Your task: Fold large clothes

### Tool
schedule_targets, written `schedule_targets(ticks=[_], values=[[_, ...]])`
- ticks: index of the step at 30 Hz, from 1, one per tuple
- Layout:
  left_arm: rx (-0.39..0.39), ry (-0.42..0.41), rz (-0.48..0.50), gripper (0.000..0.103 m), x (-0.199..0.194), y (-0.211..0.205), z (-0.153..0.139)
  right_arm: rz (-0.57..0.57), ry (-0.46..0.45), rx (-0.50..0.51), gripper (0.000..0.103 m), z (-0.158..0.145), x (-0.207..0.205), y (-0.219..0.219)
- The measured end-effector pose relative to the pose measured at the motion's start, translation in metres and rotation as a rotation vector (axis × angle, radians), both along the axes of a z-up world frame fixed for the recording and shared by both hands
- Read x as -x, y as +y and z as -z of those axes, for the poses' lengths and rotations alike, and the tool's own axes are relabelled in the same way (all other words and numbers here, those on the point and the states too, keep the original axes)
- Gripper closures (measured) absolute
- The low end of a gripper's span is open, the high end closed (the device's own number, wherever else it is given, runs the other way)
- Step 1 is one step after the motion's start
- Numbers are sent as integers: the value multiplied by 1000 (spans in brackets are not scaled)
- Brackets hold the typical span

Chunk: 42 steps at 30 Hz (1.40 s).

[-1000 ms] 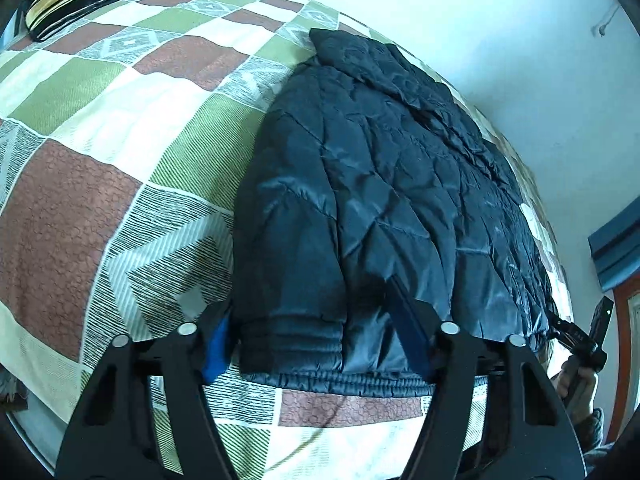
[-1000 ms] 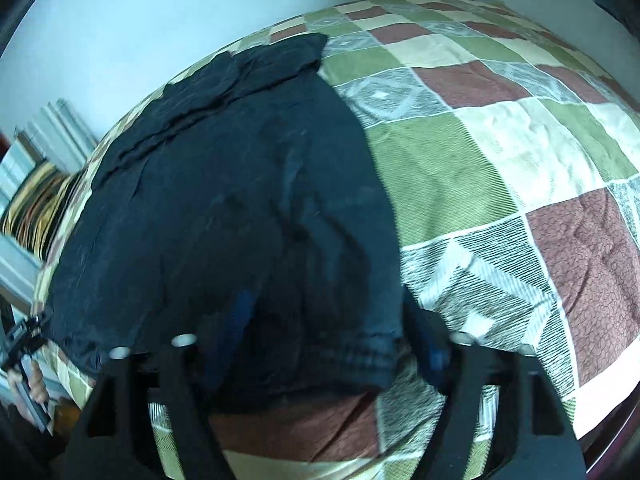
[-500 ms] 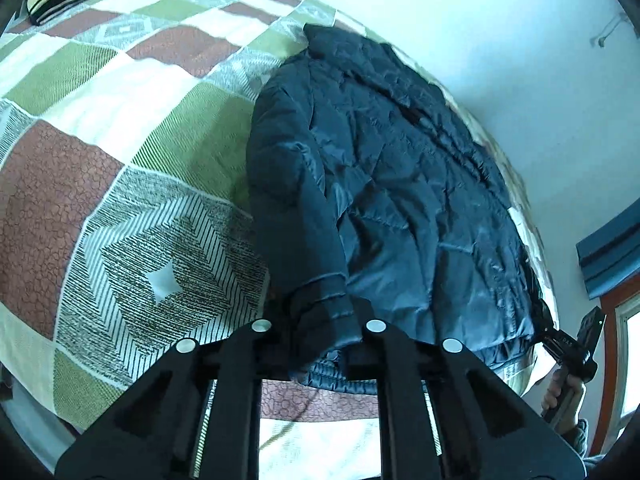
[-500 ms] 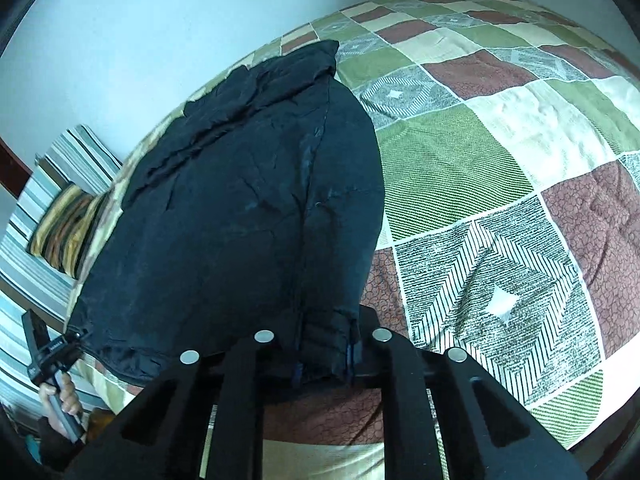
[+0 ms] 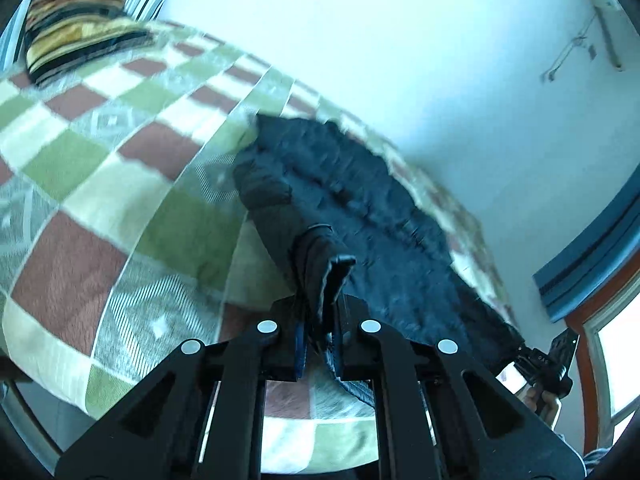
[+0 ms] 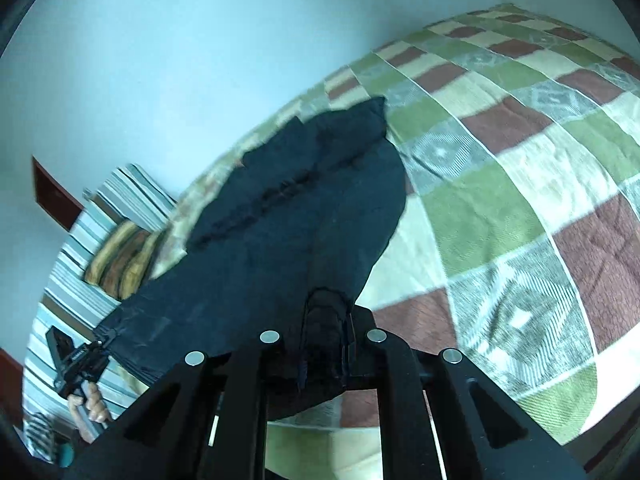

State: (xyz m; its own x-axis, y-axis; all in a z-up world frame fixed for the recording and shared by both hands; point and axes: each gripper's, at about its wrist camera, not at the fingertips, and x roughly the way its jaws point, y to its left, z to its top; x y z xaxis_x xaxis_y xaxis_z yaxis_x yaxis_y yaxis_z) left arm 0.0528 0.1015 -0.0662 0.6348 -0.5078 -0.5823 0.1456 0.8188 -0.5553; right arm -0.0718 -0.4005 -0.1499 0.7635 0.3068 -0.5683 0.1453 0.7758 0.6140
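The left gripper [image 5: 320,340] pinches a bunched corner of the dark navy quilted puffer jacket [image 5: 360,208], lifted off the green, maroon and cream checked bedspread [image 5: 100,168] — a striped yellow-black pillow [image 5: 76,16] lies beyond. From the right wrist, the right gripper [image 6: 324,356] clamps the jacket's [image 6: 300,232] other corner — the collar end rests on the bedspread [image 6: 520,168].

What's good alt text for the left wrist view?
The left gripper is shut on the hem corner of a dark padded jacket, lifting it off a checked bedspread. The right gripper holds the jacket's far corner at the right edge, and a striped pillow sits top left.
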Motion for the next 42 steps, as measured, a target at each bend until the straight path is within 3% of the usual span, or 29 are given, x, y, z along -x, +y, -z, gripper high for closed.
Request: schedule_targets(ticks=[8,12,18,24,30,36,40,42], values=[[86,-33,-12,94,-56,-6,-34,-24,-119,-100,92,-37,-55,-27],[106,-24,-33,94,-107,-10,-44,-19,-128,-131,92,-44,-98,-42],[75,9,-62,94,-189,-28,-45,-1,-109,-147,92,-42,-170,-61],[50,98,-89,94,-267,-43,-11,19,-15,-146,92,-15,-249,-74],[25,228,-105,94,-323,-55,49,21,127,-127,92,34,-304,-78],[-33,279,-97,94,-343,-64,88,30,208,-148,92,76,-325,-81],[-30,279,-83,92,-344,-64,90,26,203,-156,92,74,-324,-82],[-38,273,-68,87,-343,-65,84,8,188,-144,88,67,-322,-81]])
